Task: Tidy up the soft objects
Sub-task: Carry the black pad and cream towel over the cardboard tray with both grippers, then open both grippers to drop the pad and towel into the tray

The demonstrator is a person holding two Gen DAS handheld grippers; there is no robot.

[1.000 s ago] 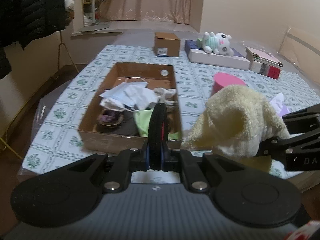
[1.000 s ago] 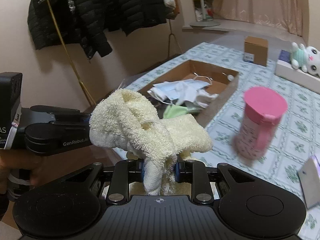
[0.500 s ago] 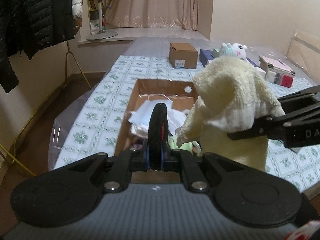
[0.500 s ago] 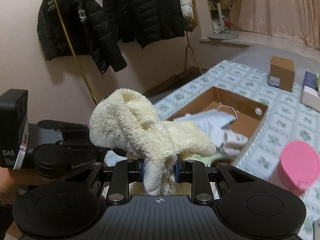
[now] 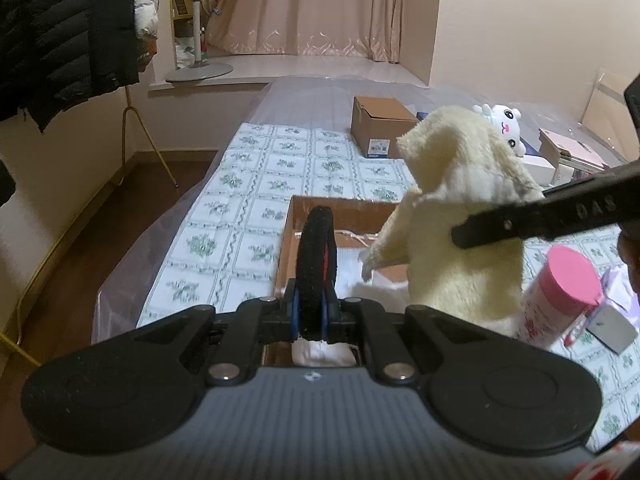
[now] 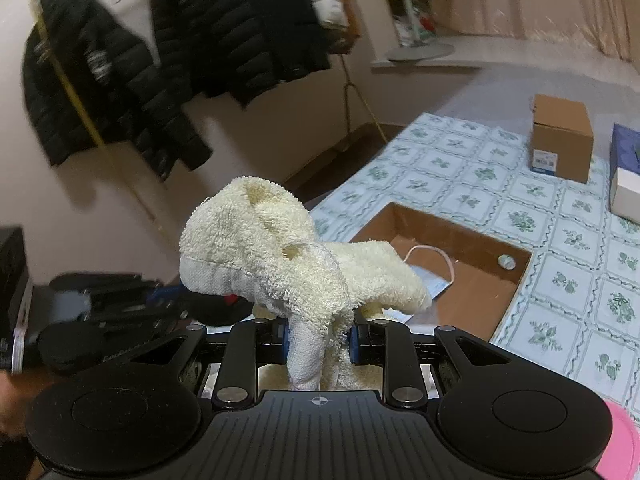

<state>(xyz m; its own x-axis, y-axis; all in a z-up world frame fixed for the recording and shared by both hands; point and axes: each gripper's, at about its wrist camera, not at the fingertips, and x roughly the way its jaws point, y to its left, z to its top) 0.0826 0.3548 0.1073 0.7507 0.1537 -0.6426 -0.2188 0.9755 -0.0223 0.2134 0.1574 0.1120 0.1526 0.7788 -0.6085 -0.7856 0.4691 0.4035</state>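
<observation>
My right gripper (image 6: 320, 346) is shut on a cream terry towel (image 6: 280, 256), which bunches up above the jaws and hangs between them. In the left wrist view the same towel (image 5: 460, 208) hangs over the right side of an open cardboard box (image 5: 344, 204), with one right finger (image 5: 552, 216) crossing in front of it. My left gripper (image 5: 316, 272) is shut with nothing in it, its pads pressed together above the box's near left part. White face masks (image 6: 434, 284) and cloths lie inside the box (image 6: 440, 226).
A pink-lidded canister (image 5: 560, 300) stands right of the box. Farther back sit a small cardboard box (image 5: 380, 128), a white plush toy (image 5: 504, 120) and books (image 5: 568, 152). Black jackets (image 6: 200, 40) hang on a rack left of the table, beyond its left edge.
Both grippers have travelled forward over the table. The box has slid from ahead of the left gripper to beneath it, and the towel now hangs over the box rather than beside it.
</observation>
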